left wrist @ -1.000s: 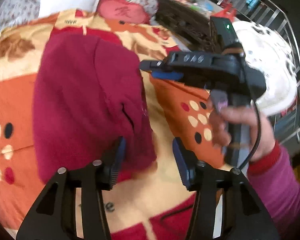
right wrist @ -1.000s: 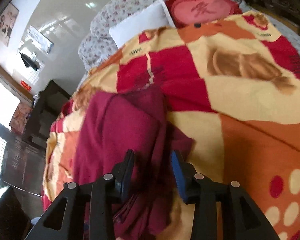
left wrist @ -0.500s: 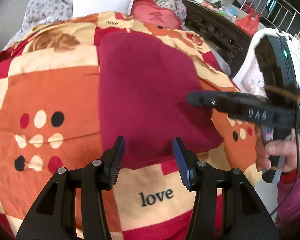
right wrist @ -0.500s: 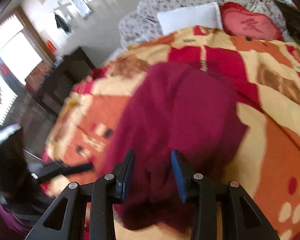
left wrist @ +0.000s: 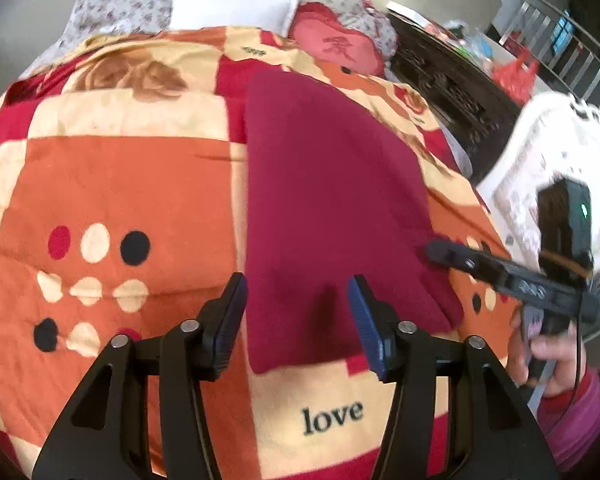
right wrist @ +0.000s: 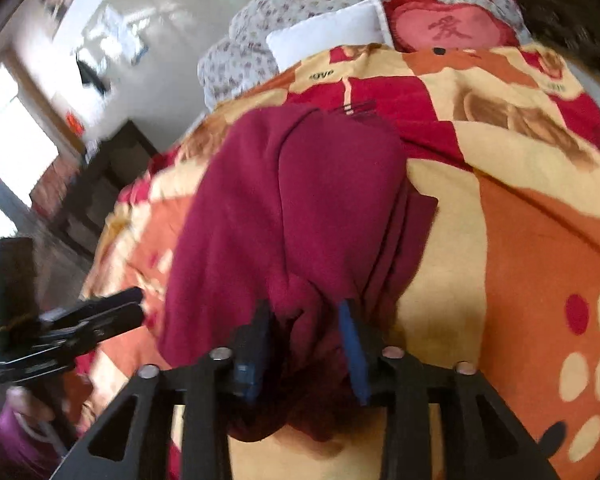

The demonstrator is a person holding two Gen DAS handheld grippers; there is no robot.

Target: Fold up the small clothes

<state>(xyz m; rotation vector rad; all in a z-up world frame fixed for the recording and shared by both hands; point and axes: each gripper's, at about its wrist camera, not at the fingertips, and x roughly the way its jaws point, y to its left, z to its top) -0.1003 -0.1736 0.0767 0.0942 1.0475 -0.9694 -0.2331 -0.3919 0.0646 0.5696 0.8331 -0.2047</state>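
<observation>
A dark red garment (left wrist: 324,200) lies folded into a long strip on the patterned blanket (left wrist: 120,200). My left gripper (left wrist: 298,312) is open and empty, hovering over the garment's near end. The right gripper (left wrist: 436,250) shows in the left wrist view at the garment's near right corner. In the right wrist view the garment (right wrist: 300,208) bunches between the fingers of my right gripper (right wrist: 306,340), whose jaws stand apart around the cloth. The left gripper (right wrist: 134,306) shows there at the left.
A white pillow (left wrist: 232,8) and a red heart cushion (left wrist: 340,46) lie at the bed's head. A dark carved cabinet (left wrist: 448,76) and a white basket (left wrist: 540,184) stand to the right of the bed. A dark cabinet (right wrist: 100,184) stands at the left.
The garment has gone from bunched to laid flat in a long strip. My left gripper pulled back toward the near end. My right gripper dropped to the garment's near right corner.
</observation>
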